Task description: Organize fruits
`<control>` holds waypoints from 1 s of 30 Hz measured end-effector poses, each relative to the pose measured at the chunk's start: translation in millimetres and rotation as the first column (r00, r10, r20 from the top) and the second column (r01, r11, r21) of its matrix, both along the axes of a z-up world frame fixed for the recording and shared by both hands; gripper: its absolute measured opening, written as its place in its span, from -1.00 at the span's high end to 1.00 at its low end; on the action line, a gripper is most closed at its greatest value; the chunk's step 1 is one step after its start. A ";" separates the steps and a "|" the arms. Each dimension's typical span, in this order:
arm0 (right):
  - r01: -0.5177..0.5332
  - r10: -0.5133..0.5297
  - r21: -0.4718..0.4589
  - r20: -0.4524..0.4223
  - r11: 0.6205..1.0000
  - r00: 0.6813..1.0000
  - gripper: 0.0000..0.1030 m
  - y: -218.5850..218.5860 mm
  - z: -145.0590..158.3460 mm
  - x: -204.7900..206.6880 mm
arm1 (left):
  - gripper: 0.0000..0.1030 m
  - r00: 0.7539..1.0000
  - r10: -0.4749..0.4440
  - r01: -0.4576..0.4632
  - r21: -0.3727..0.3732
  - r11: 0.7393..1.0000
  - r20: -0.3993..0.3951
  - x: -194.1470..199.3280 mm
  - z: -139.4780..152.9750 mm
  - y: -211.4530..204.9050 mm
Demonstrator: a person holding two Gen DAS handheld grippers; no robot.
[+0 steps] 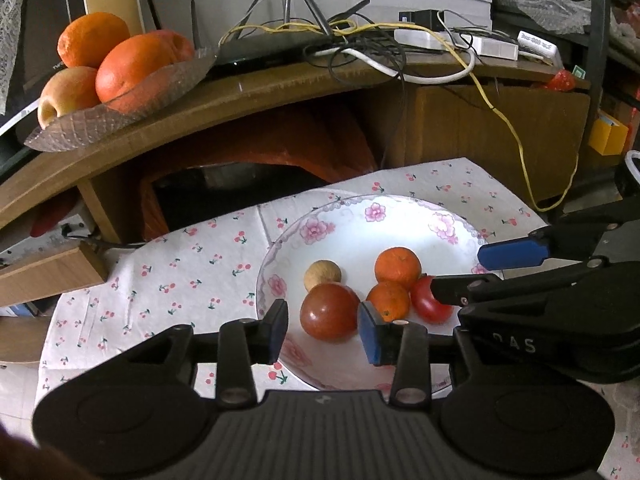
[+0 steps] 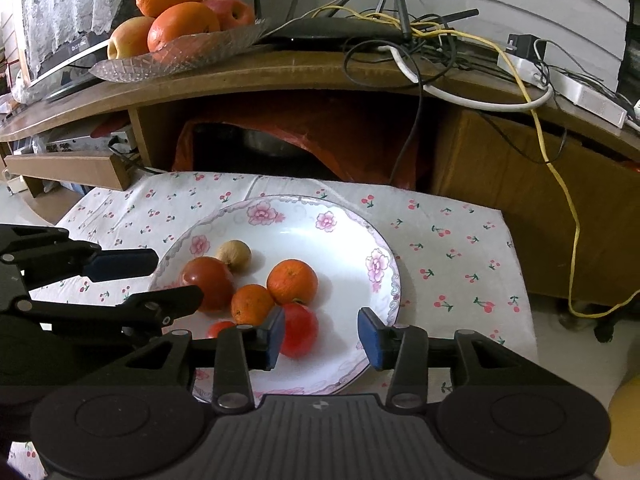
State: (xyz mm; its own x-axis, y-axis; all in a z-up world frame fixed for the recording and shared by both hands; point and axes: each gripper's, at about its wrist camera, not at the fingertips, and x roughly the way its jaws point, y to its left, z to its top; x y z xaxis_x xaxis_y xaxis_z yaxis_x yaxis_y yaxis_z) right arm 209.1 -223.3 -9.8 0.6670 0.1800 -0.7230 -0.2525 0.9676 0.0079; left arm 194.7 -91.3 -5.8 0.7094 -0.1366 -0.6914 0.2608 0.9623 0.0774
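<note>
Down on the cherry-print cloth (image 2: pixel 460 240), a flowered plate (image 1: pixel 360 216) is sitting with the small fruit gathered toward its near side: a dark red tomato (image 1: pixel 330 311), a pale brown round fruit (image 1: pixel 322 275) just behind it, two small oranges (image 1: pixel 397 267) touching each other, and a bright red tomato (image 2: pixel 298 330) beside them. Both pairs of tongs are hanging over the plate's near edge, pointing down at it. The left tongs (image 1: pixel 323 330) are standing partly apart, with the dark red tomato lying in line with the gap, though neither blue pad is pressing on it. The right tongs (image 2: pixel 322 334) are likewise standing partly apart; the bright red tomato is lying just beside their left pad, and whether it is touching that pad I cannot tell. A further bit of red fruit (image 2: pixel 220 328) is peeking out behind the right tongs' left finger. Up on the wooden worktop (image 2: pixel 280 72) behind, a glass dish (image 2: pixel 176 56) is holding two large oranges (image 2: pixel 182 32) and two apples (image 2: pixel 130 38), next to a black router (image 2: pixel 332 32) and a tangle of cables (image 2: pixel 440 48).
</note>
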 end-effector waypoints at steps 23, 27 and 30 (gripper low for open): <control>0.004 -0.004 -0.002 0.055 1.000 0.998 0.16 2.9 13.3 -11.5 | -0.02 0.998 0.034 -0.035 0.008 0.999 0.053 -9.4 12.6 6.4; 0.004 -0.004 -0.001 0.056 1.000 0.998 0.16 4.0 13.6 -12.5 | -0.02 0.998 0.036 -0.037 0.011 0.999 0.055 -10.9 13.8 7.2; 0.002 -0.002 -0.002 0.055 1.000 0.998 0.16 4.5 13.9 -13.0 | -0.02 0.998 0.039 -0.039 0.012 0.999 0.056 -12.2 14.4 7.9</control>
